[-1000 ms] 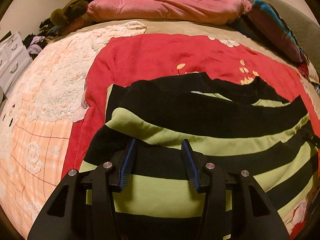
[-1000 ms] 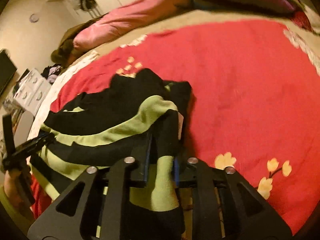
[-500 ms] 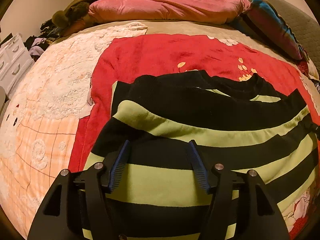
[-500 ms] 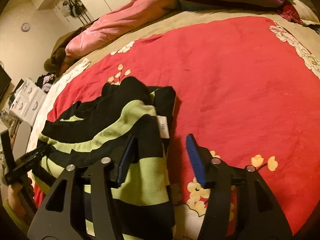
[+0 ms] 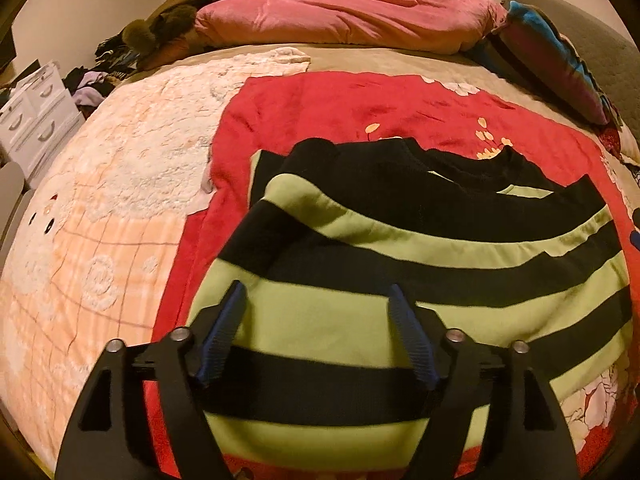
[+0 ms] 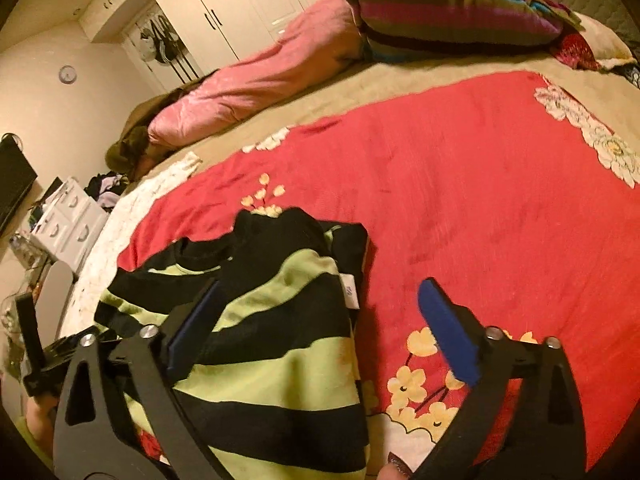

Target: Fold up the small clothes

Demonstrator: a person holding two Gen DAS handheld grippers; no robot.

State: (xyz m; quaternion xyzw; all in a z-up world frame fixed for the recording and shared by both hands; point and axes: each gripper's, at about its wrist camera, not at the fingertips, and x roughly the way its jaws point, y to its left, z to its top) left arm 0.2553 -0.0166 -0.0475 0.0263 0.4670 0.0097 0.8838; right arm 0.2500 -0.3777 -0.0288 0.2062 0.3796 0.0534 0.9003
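Red blanket (image 6: 460, 184) on bed; white drawers (image 5: 34, 116)

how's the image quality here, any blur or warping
Left wrist view: warm yellow light, bed bulges from fisheye, striped sweater slightly soft, dark corners. Right wrist view: same cast, motion blur on red blanket edges, wardrobe doors glare.

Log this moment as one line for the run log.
sweater: folded, flat on red blanket | left gripper: open, above sweater | right gripper: open, straddling sweater's right edge

Folded sweater (image 5: 420, 264) on blanket (image 5: 340, 112), pillows (image 5: 344, 20) behind, drawers (image 5: 36, 116) far left
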